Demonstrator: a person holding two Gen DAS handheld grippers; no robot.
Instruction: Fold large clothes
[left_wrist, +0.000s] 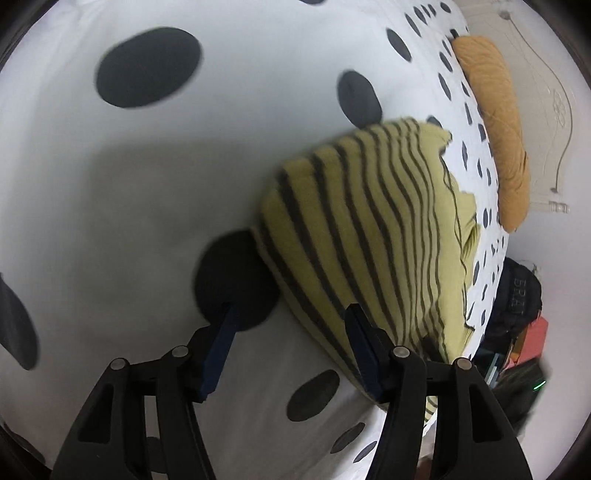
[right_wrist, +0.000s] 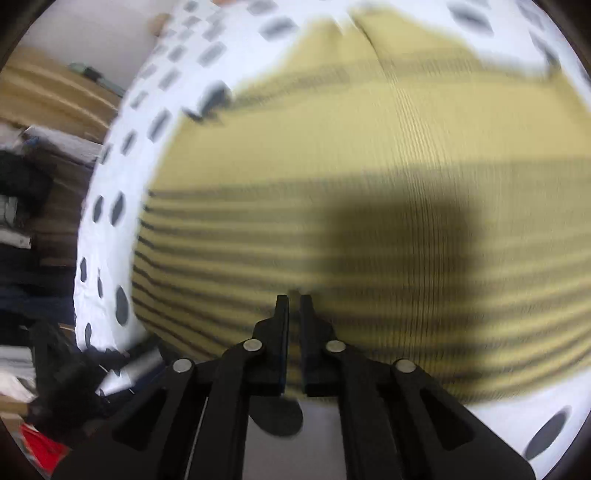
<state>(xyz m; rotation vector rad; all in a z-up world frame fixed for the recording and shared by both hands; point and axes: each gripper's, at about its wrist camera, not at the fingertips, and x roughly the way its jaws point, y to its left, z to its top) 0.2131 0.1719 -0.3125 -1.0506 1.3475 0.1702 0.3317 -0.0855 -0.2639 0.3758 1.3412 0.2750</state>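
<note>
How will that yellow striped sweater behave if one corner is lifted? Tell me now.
Likely floppy: the yellow striped sweater is a ribbed knit lying in soft folded layers on the spotted bedsheet, so a lifted corner would probably drape and let the folds open. Its thick edges suggest some weight. The ribbed surface should give fair grip, not slip.

The only readable text is a row of pale capital letters, apparently "BRAT", running sideways on a dark bag or garment beside the bed's edge, at the right of the left wrist view. The right wrist view, blurred, shows no legible writing.
</note>
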